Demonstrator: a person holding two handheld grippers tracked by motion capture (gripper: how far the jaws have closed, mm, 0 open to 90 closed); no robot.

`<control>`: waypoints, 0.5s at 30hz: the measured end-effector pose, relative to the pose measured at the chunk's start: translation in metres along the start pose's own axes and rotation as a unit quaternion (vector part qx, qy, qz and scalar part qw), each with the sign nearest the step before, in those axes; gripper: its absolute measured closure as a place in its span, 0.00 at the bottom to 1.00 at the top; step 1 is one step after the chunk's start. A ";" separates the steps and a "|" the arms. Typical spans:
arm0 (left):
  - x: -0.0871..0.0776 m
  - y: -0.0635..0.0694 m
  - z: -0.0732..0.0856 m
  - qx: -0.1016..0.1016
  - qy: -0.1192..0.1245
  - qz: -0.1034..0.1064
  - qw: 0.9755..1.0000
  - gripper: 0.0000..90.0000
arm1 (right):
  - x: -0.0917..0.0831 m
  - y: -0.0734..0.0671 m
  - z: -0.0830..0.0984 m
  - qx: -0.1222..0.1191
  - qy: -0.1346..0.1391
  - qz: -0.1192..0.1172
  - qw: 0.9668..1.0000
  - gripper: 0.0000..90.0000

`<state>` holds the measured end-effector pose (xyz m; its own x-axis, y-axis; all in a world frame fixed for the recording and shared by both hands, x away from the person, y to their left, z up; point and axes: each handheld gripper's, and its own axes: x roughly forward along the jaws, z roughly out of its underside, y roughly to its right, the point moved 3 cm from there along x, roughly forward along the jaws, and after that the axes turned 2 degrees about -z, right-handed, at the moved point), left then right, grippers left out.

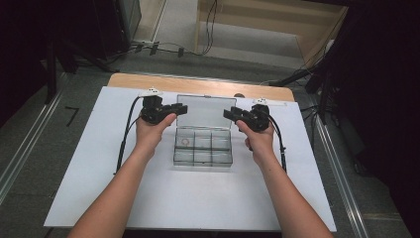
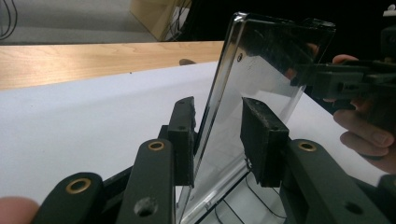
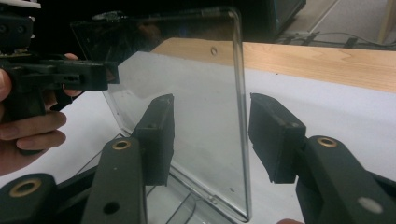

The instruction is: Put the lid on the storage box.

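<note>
Clear compartment box (image 1: 203, 147) is sitting mid-desk (image 1: 99, 163), its lid (image 1: 205, 110) standing near upright at 12 o'clock of the tray.

Left hand-held gripper (image 1: 174, 108) is straddling the lid's left edge: one pad (image 2: 183, 135) seems to be touching it, the other is standing off, so not clamped. Right hand-held gripper (image 1: 232, 114) is at the lid's right edge, jaws apart, gap on both sides.

Risk: with neither gripping, the lid could be dropping shut or flopping back past the hinge. An uneven squeeze could be twisting the thin plastic or skidding the light box.

Both forearms are coming in from 6 o'clock, wrists level, jaws pointing inward at each other.
</note>
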<state>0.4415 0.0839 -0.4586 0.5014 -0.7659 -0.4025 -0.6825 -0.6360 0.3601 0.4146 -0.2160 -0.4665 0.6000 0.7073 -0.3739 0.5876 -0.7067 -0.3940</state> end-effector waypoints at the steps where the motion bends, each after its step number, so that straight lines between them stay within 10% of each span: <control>1: -0.001 0.001 0.000 0.001 0.001 0.002 1.000 0.72 | 0.000 -0.003 -0.001 -0.001 -0.003 0.003 1.000 0.55; 15: -0.011 0.008 0.007 0.022 0.003 0.006 1.000 0.70 | -0.007 -0.014 0.000 -0.030 0.002 0.012 0.999 0.63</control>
<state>0.4267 0.0874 -0.4576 0.4960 -0.7741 -0.3935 -0.7109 -0.6222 0.3280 0.4026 -0.2112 -0.4581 0.6164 0.6905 -0.3787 0.6052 -0.7230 -0.3333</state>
